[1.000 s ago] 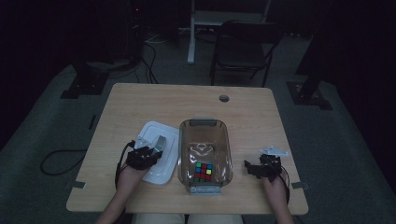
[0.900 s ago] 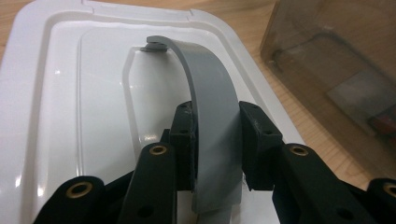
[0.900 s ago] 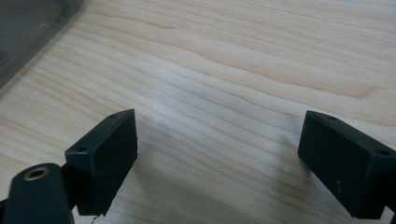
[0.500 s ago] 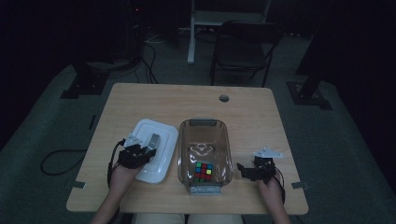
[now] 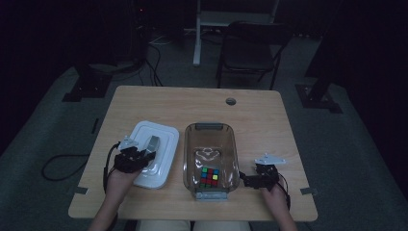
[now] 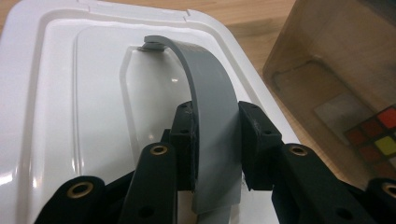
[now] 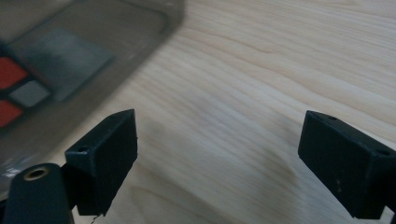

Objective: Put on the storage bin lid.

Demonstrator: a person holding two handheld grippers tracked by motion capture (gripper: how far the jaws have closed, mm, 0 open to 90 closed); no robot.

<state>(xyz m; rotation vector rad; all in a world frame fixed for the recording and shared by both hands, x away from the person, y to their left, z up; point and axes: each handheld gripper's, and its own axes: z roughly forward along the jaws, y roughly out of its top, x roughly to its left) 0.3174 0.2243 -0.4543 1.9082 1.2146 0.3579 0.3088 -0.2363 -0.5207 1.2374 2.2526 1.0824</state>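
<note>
Left gripper (image 6: pixel 215 140) pinching grey handle (image 6: pixel 208 107) of white lid (image 5: pixel 154 151), lying left of box (image 5: pixel 210 159) | right gripper (image 7: pixel 229 158) waiting wide open over table (image 5: pixel 269 120) beside box | advice: lifting lid level, centring over box, steadying box.

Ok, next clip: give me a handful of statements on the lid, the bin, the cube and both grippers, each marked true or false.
1. The left gripper is shut on the lid's grey handle. True.
2. The right gripper holds the cube. False: its jaws stand open over bare table, with nothing between them.
3. The cube lies inside the clear bin. True.
4. The white lid sits closed on the bin. False: it lies on the table beside the bin, on the left in the high view, and the bin is open.
5. The right gripper is beside the bin's near end. True.
</note>
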